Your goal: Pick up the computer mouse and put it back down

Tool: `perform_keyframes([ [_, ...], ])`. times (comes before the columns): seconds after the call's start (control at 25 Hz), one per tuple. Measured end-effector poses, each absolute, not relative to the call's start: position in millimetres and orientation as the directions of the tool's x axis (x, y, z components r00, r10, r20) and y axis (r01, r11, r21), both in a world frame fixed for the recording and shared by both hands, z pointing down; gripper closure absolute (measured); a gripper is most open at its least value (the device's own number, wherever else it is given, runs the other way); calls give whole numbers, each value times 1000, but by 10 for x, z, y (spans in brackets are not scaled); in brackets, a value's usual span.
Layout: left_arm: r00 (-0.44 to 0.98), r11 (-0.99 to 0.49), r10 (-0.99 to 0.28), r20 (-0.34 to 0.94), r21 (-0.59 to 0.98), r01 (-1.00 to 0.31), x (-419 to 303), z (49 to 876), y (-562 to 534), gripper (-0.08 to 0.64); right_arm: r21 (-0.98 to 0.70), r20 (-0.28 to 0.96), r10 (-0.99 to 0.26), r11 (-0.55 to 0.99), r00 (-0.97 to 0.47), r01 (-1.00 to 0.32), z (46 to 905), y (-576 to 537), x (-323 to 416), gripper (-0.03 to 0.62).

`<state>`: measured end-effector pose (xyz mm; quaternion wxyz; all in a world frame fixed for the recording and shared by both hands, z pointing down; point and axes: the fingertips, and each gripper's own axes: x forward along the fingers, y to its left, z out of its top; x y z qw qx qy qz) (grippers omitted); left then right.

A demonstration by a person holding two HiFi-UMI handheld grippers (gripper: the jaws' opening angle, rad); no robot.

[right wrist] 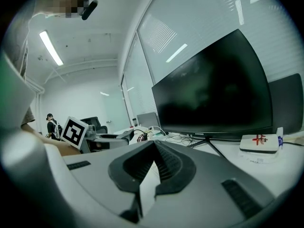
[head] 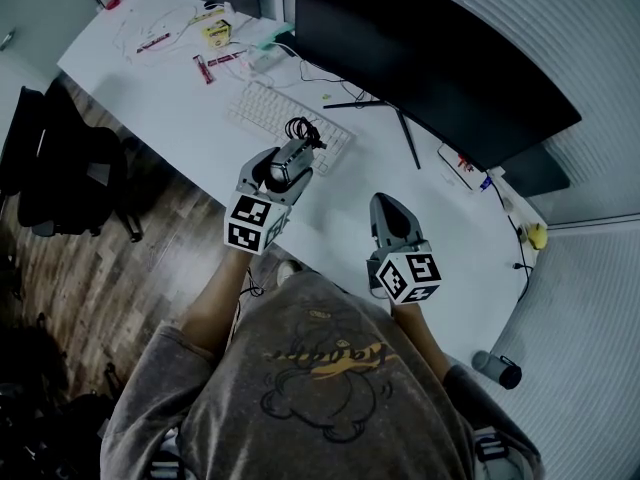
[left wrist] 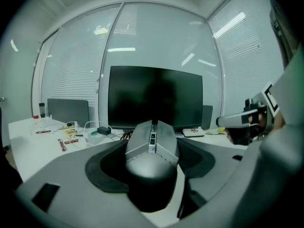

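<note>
Left gripper [head: 284,171] fingers pinch the computer mouse [left wrist: 151,146]; right gripper [right wrist: 153,148] fingers are pressed together.

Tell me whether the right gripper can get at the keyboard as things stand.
Probably yes: only bare desk lies between the right gripper and the keyboard. The left gripper, shut on the mouse, hangs by its near end and may crowd it.

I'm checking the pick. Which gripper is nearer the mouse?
Left. The left gripper has its jaws shut on the mouse. The right gripper hangs apart, off to the mouse's right, with its jaws together and empty.
</note>
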<state>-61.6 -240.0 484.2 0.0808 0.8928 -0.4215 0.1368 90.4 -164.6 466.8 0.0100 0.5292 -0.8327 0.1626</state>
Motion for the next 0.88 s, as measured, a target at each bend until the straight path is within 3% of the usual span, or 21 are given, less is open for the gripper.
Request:
perform_keyframes([
  [0.48,621,-610,-769,150,119,-784,-714,4130,-2085,242,-259,162,-888,382,-430,-887,4574,-1690,936,586],
  [0.88,611,-593,-780,133,153,-790,-819,4083,-1884,242,-257,153,-890,385,-430,-887,4525,-1712,931,586],
])
